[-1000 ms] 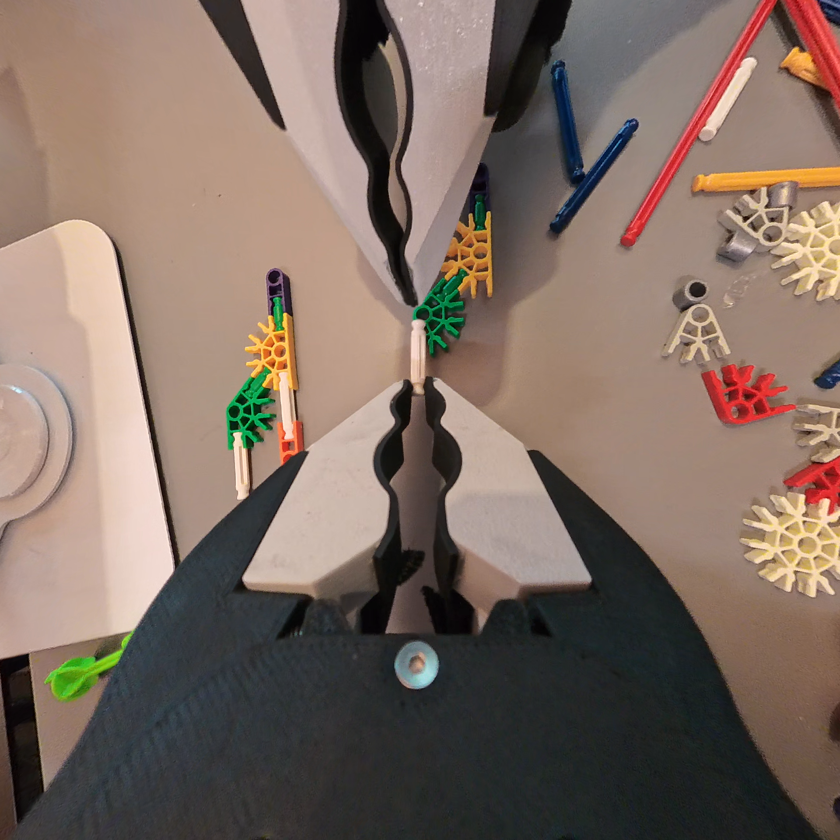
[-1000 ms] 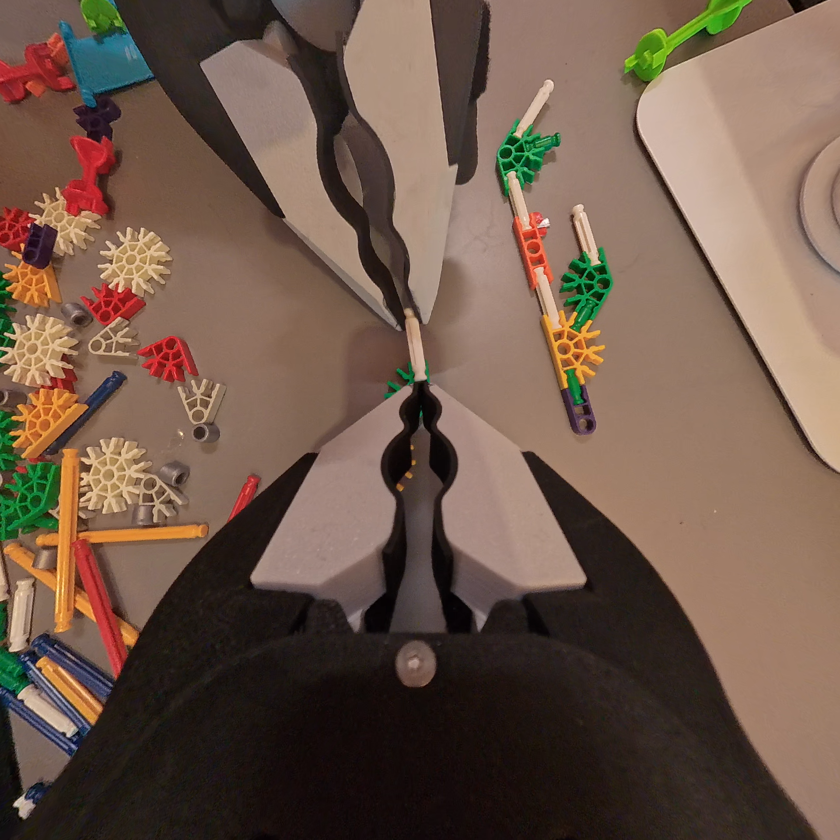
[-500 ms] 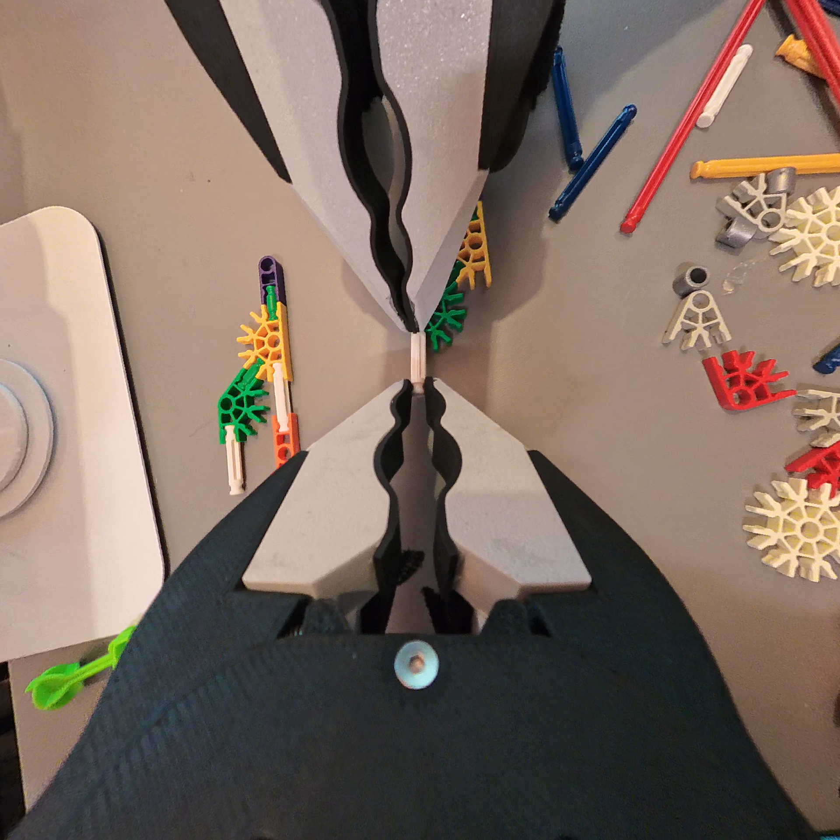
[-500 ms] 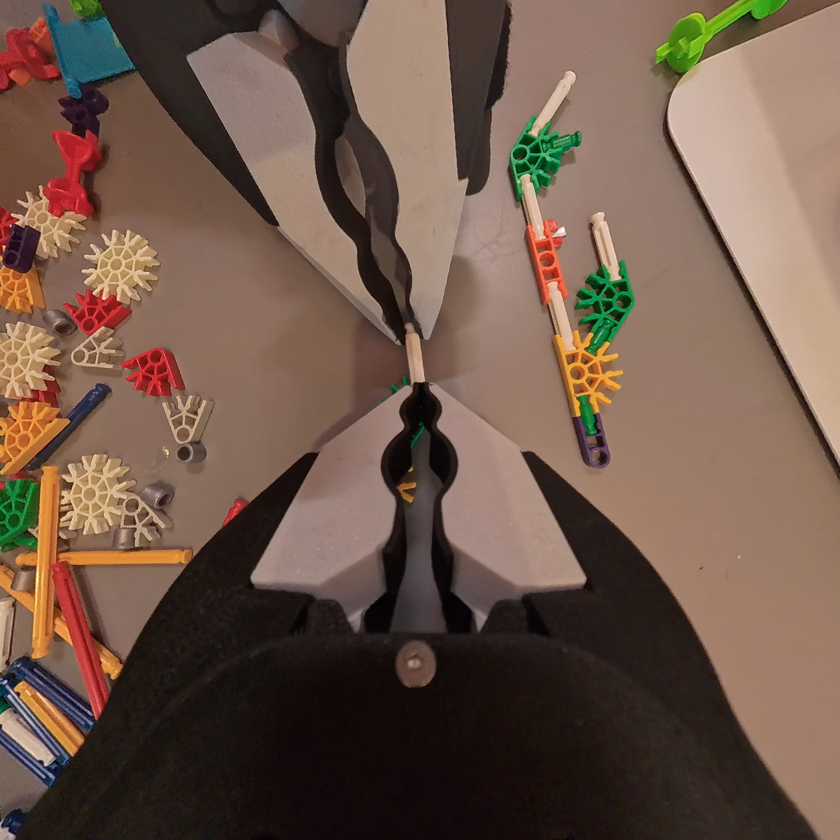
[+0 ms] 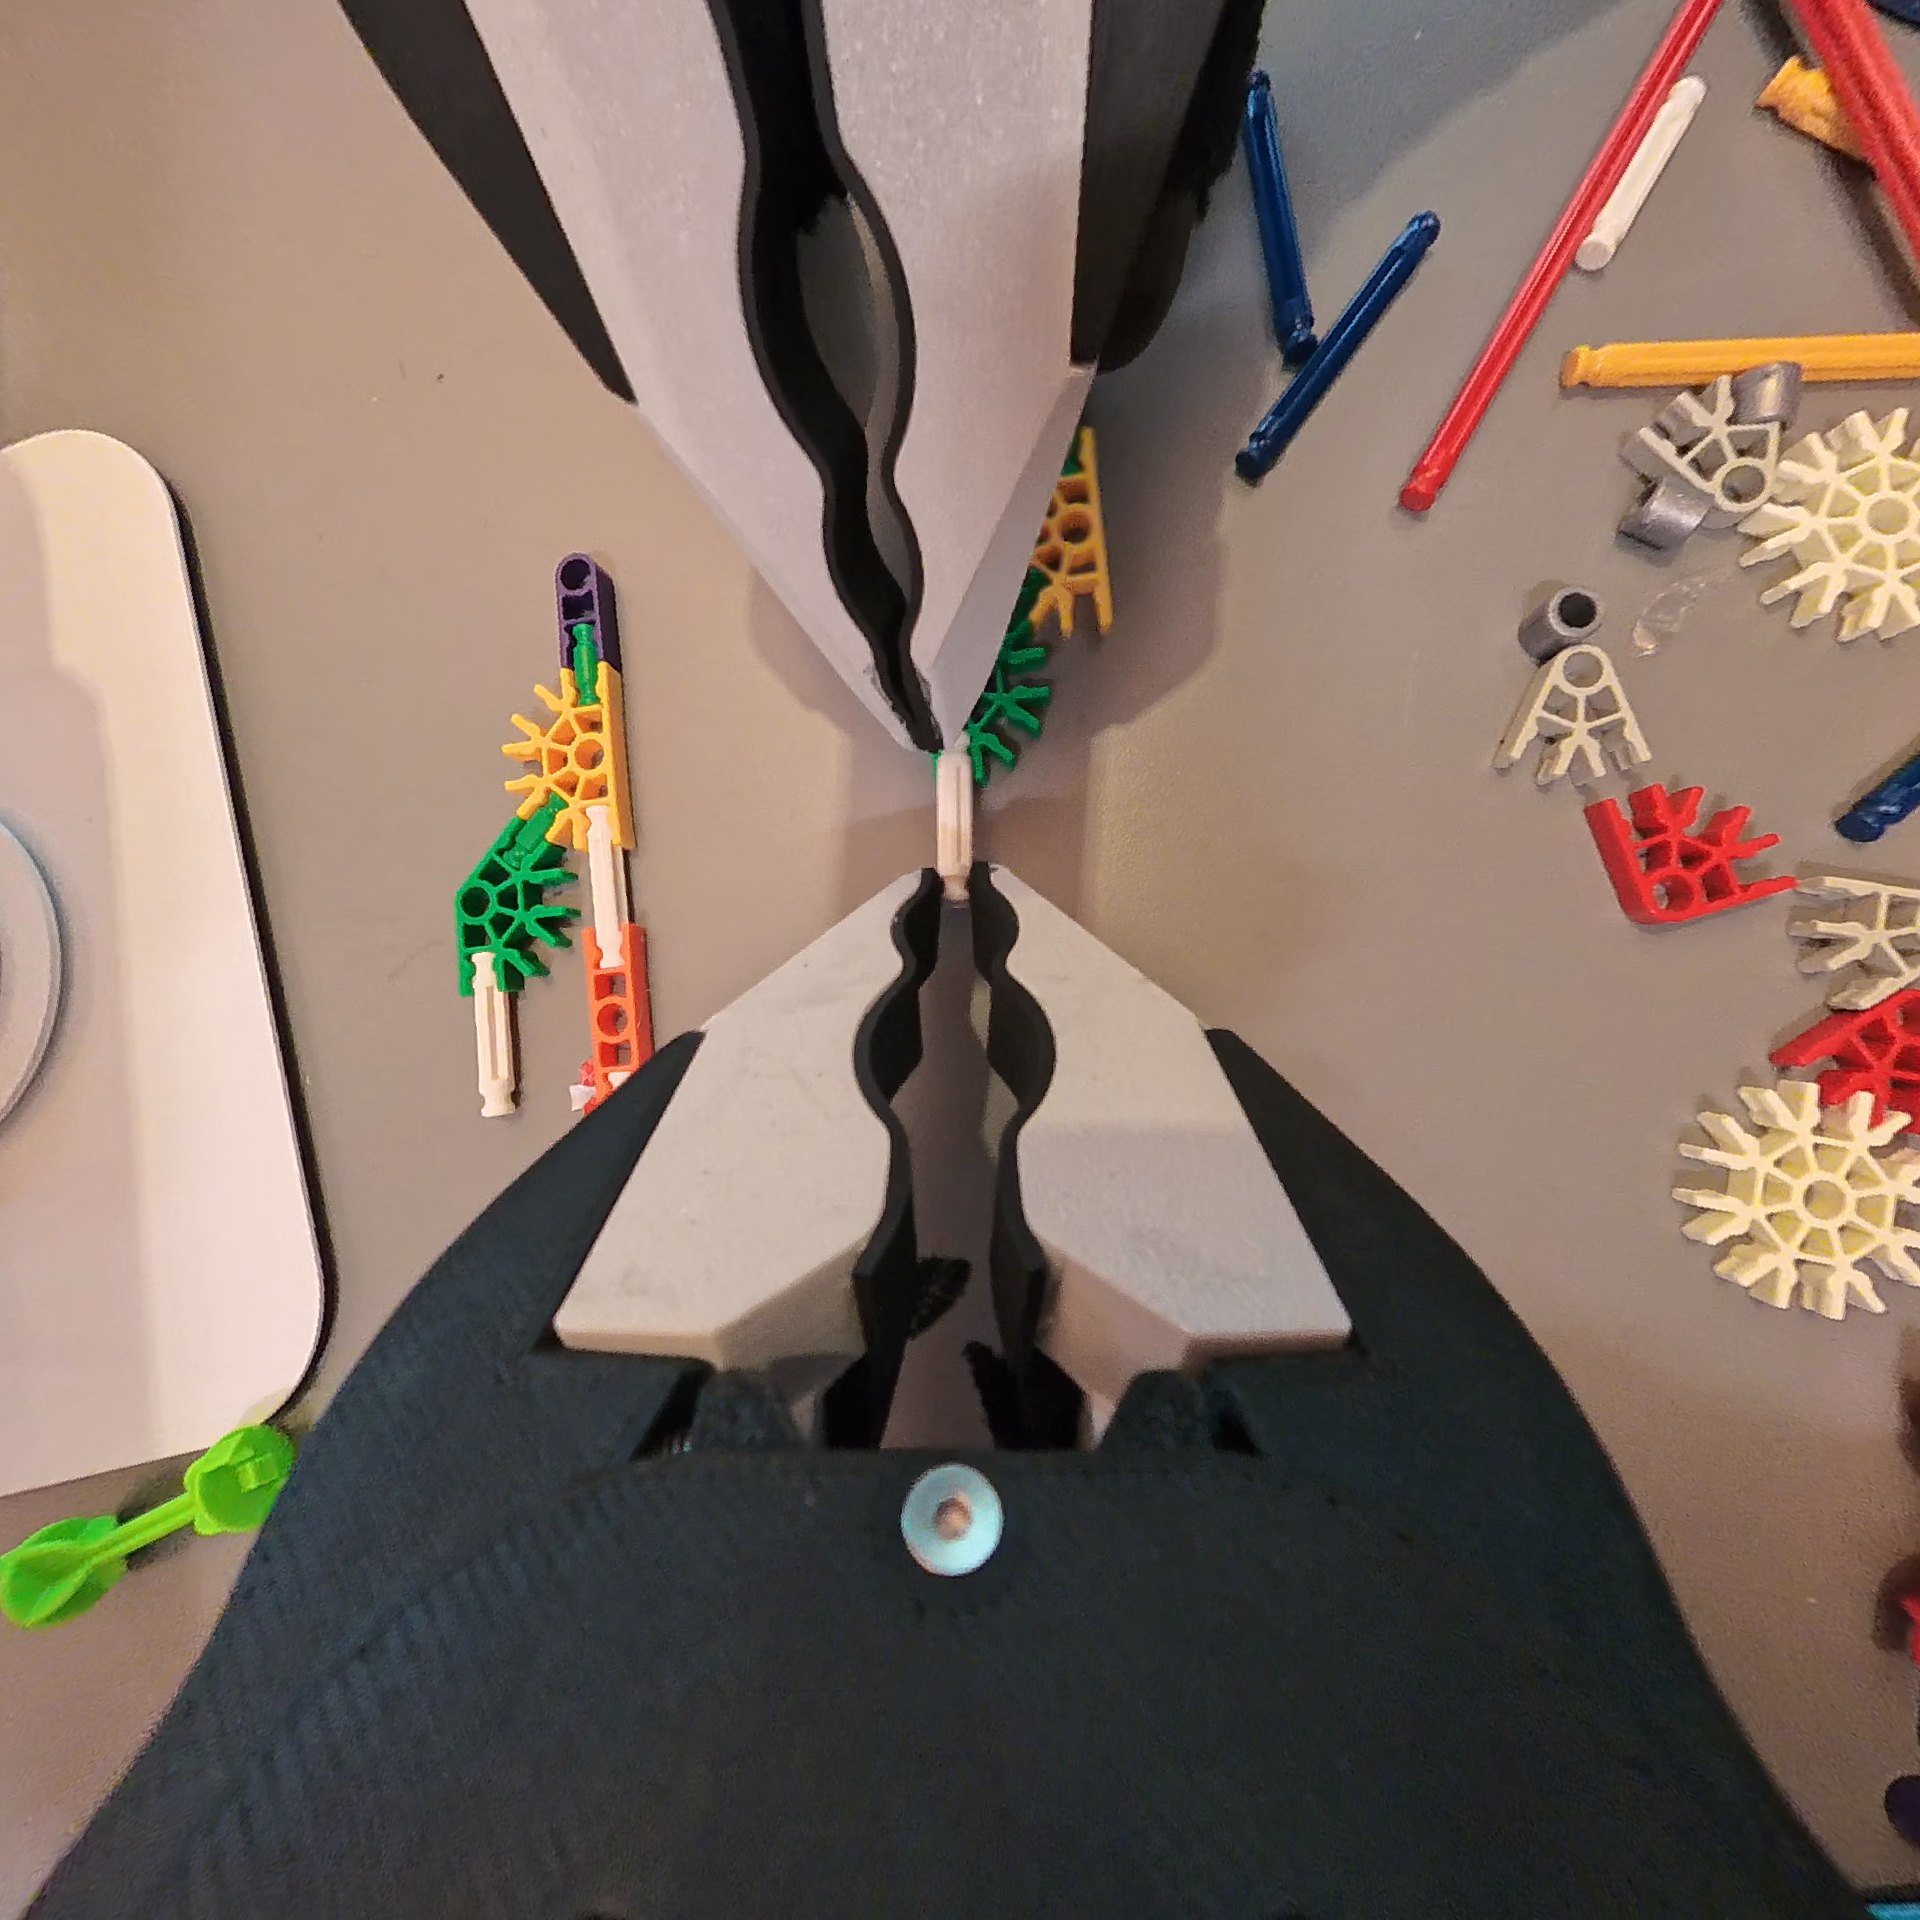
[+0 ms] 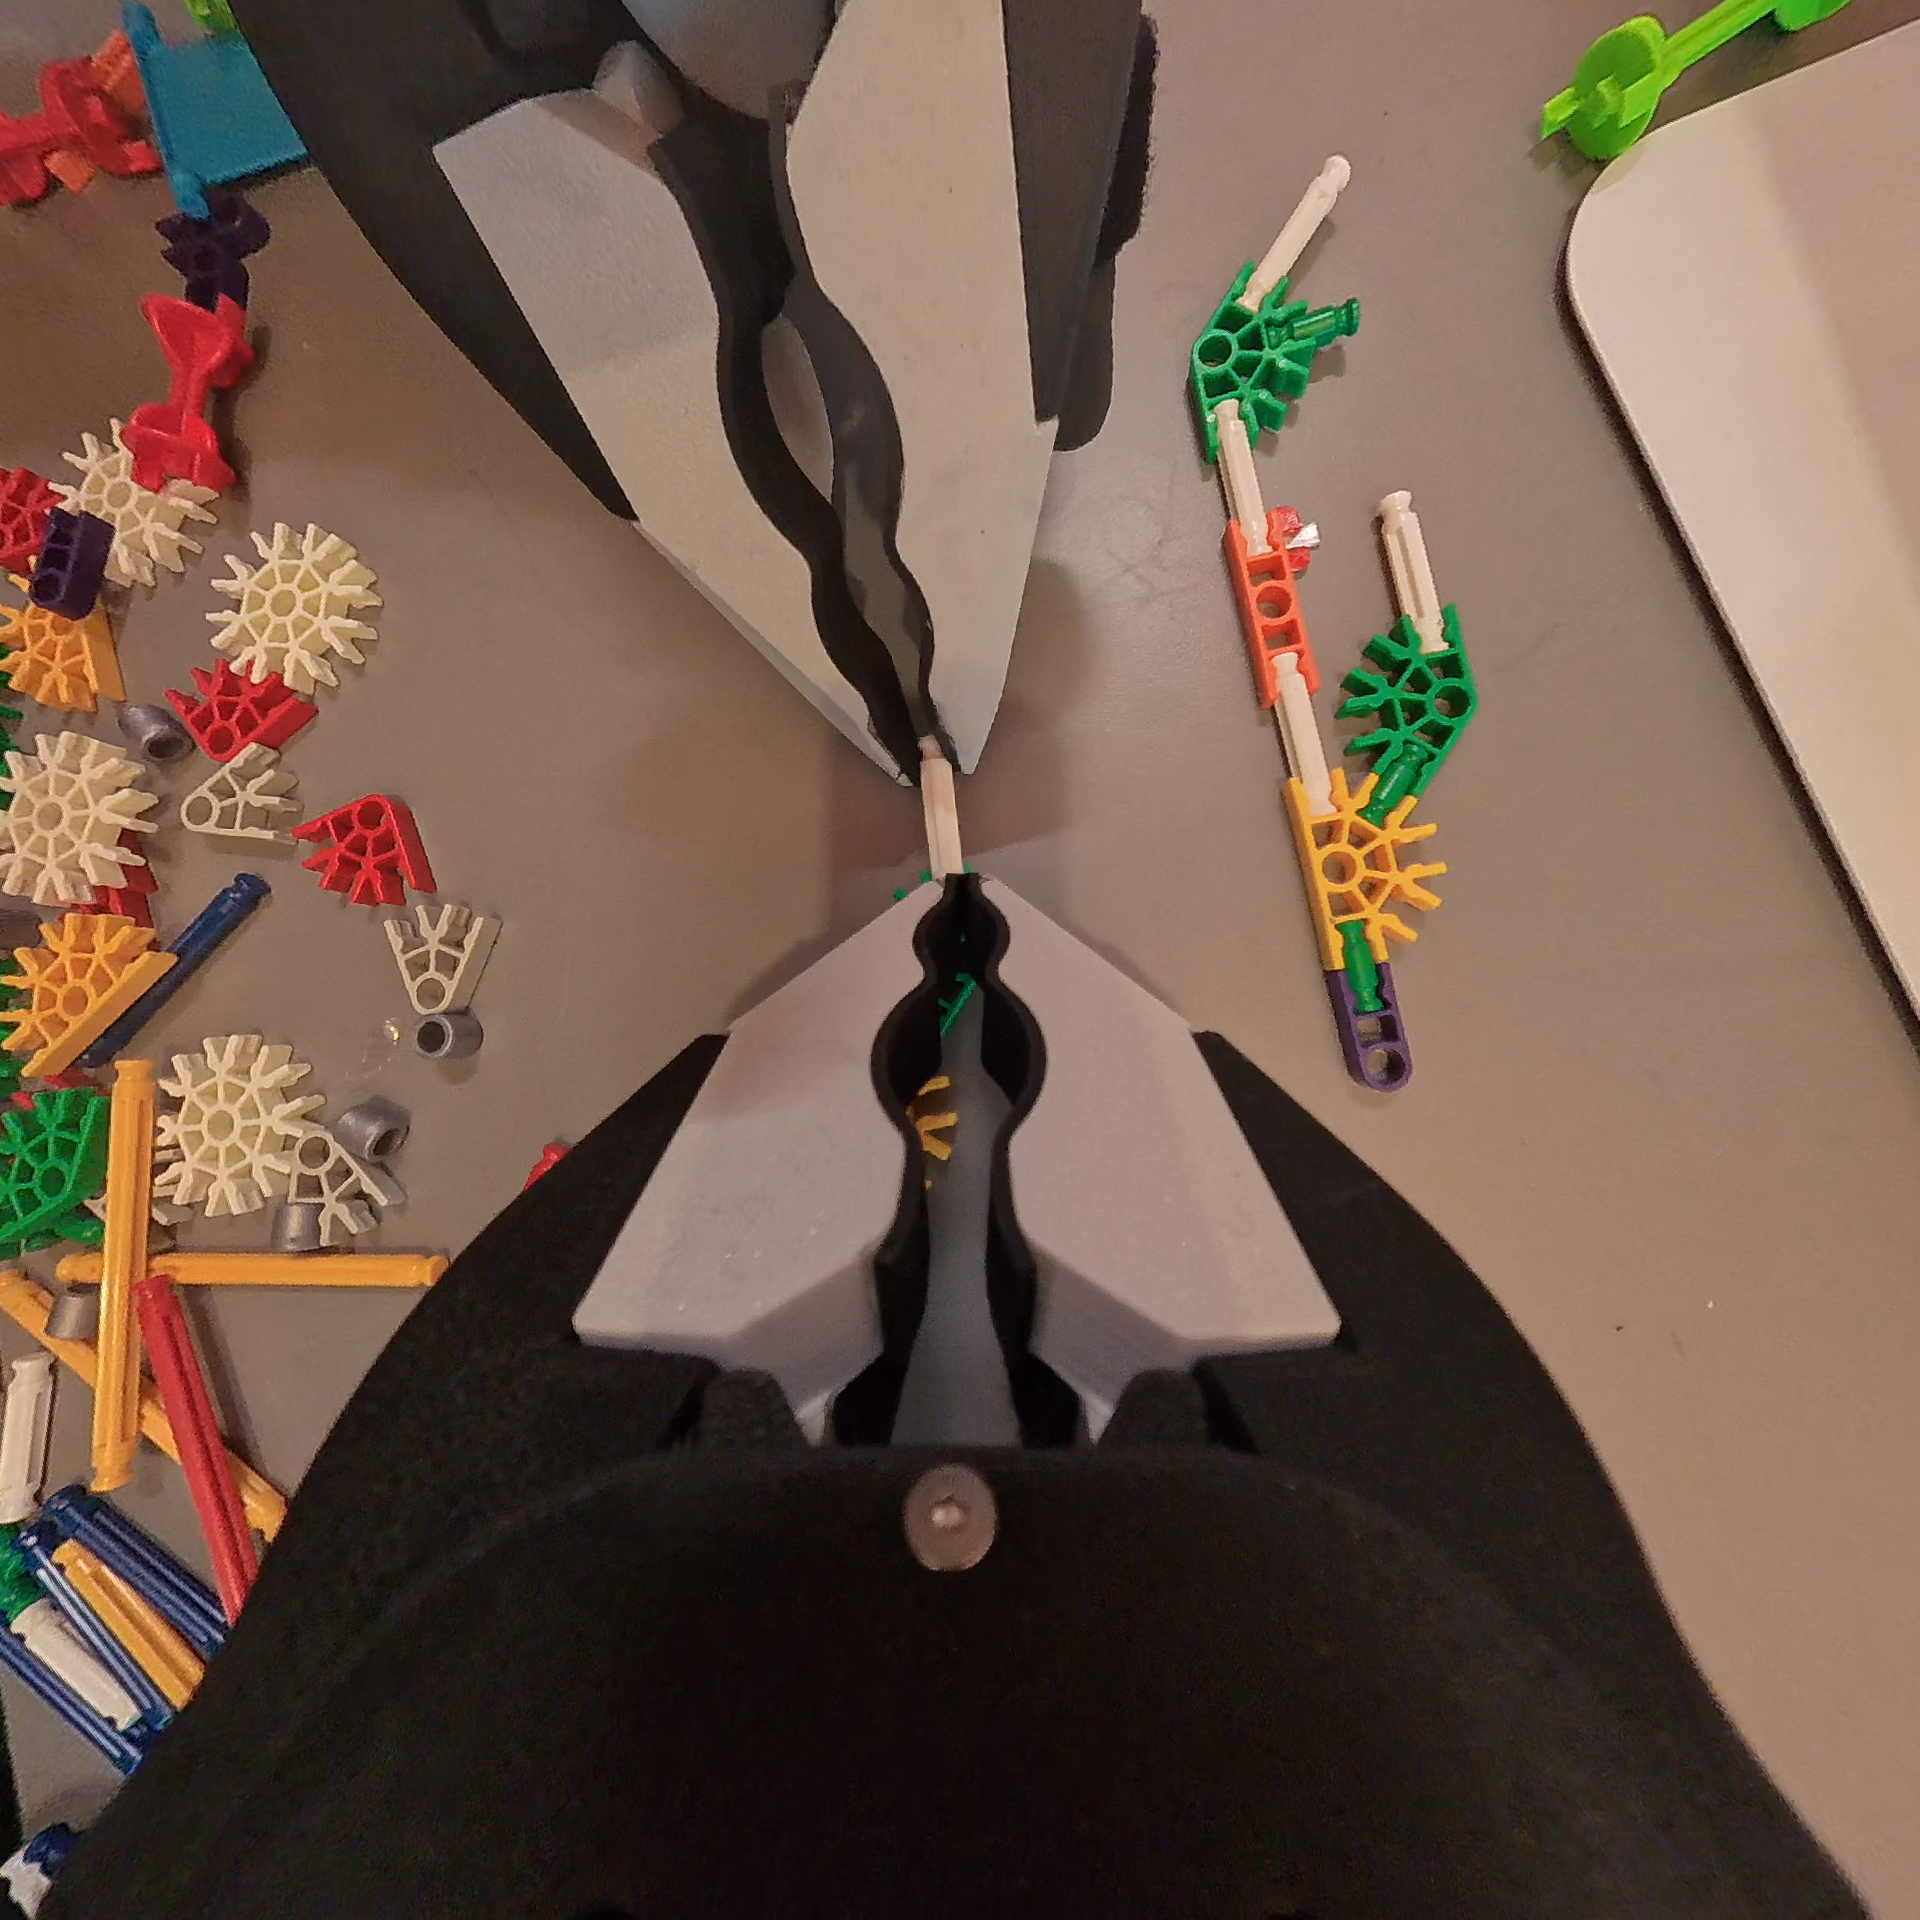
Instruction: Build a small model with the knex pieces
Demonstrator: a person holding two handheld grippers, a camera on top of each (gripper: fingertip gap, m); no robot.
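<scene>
Left gripper (image 5: pixel 953 885) clamps white rod (image 5: pixel 952 821) near end; right gripper (image 6: pixel 953 881) pinches green connector (image 5: pixel 1006 698) opposite.

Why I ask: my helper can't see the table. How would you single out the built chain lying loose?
Start at the white board on the grey table. Just beside its edge lies the chain, flat and ungripped. Unlike the second chain pinched by the right gripper, it shows an orange connector.
</scene>
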